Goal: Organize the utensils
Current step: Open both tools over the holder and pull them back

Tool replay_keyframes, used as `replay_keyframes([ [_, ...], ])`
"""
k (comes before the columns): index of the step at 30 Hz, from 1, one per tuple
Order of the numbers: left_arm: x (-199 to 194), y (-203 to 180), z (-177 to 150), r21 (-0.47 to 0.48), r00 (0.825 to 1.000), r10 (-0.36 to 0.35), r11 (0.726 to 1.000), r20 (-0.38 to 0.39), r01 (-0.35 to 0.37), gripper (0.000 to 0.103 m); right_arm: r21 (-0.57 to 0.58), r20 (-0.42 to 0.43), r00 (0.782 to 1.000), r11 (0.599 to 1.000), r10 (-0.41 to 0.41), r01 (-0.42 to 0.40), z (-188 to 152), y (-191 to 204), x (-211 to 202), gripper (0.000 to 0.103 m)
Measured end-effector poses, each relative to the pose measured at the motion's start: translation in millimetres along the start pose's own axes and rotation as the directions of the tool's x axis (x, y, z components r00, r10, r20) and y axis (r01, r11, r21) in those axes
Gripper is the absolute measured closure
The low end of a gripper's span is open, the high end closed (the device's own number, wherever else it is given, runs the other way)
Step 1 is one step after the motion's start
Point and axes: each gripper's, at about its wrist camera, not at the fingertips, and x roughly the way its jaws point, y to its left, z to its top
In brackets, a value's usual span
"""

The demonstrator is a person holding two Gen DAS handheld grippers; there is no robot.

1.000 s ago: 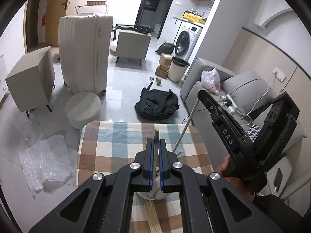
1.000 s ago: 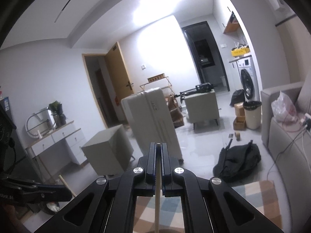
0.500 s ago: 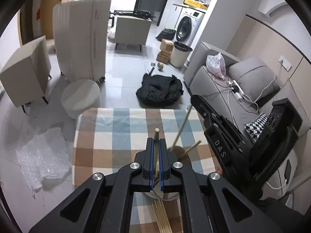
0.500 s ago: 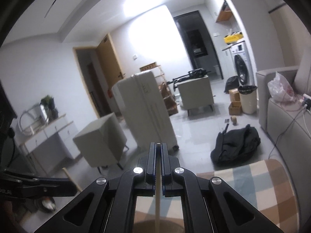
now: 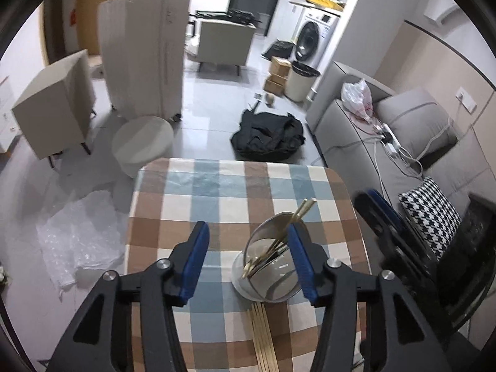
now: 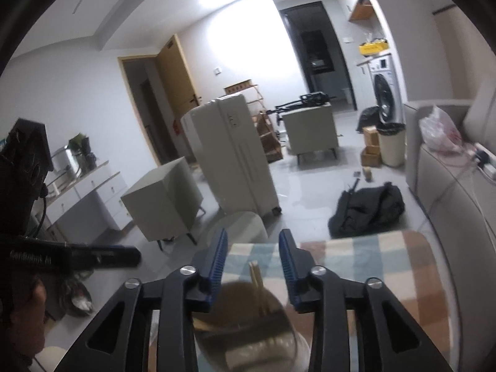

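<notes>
- Left claw [image 5: 248, 255]: jaws spread wide, nothing between them, hovering over the checkered bench [image 5: 192, 210].
- Loose chopsticks [image 5: 263, 338]: a small flat bundle on the bench, near edge, just below the cup. Long axis runs near-to-far, roughly in line with the left claw's view axis. They sit below and slightly right of the left claw's midline, so my read is the left claw is the nearer one for the next pick and needs to drop and pull back toward the near edge.
- Steel cup [image 5: 269, 266]: on the bench, right of centre, its rim partly behind the left claw's right finger. Chopsticks in the cup [image 5: 302, 210] lean with tips pointing far and right, long axis diagonal, lower ends down in the cup.
- Right claw [image 6: 251, 260]: also open and empty, directly above the cup [image 6: 248, 325], chopstick tips [image 6: 255, 274] poking up between the jaws without touching either one.
- Right claw looks out across the room, so the loose bundle is not visible from that view.
</notes>
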Motion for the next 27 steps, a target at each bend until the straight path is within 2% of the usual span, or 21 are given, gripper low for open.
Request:
replay_keyframes([
  [3,-11,-4,-8,0.004,1.0,0.019,1.0,0.02,-0.02,0.052,0.006,-0.003,1.0,1.0,-0.014,0.014,-2,-1,-20,0.06],
  [6,-19,-8,-16,0.003,0.998,0.041,0.999,0.039,-0.041,0.044,0.005,0.001,1.0,1.0,-0.019,0.019,-3,1,-40,0.058],
  [11,-36,-14,-28,0.01,0.993,0.078,0.997,0.085,-0.079,0.039,0.007,0.024,0.999,1.0,-0.024,0.023,-4,10,-70,0.046],
  [14,-47,-19,-37,0.023,0.986,0.104,0.994,0.13,-0.108,0.031,-0.009,0.035,0.999,1.0,-0.025,0.025,-8,17,-88,0.038],
  [18,-55,-22,-51,0.023,0.976,0.126,0.991,0.177,-0.132,0.028,-0.038,0.04,0.999,0.999,-0.028,0.029,-13,28,-107,0.032],
  [20,-57,-23,-57,0.023,0.972,0.137,0.989,0.191,-0.144,0.027,-0.04,0.042,0.999,0.999,-0.027,0.029,-17,31,-114,0.025],
  [23,-59,-23,-68,0.012,0.964,0.147,0.988,0.222,-0.153,0.019,-0.039,0.033,0.999,0.999,-0.031,0.032,-24,35,-123,0.019],
  [27,-57,-19,-82,-0.002,0.959,0.14,0.99,0.247,-0.144,0.016,-0.046,0.018,0.999,0.998,-0.029,0.03,-36,39,-131,0.014],
])
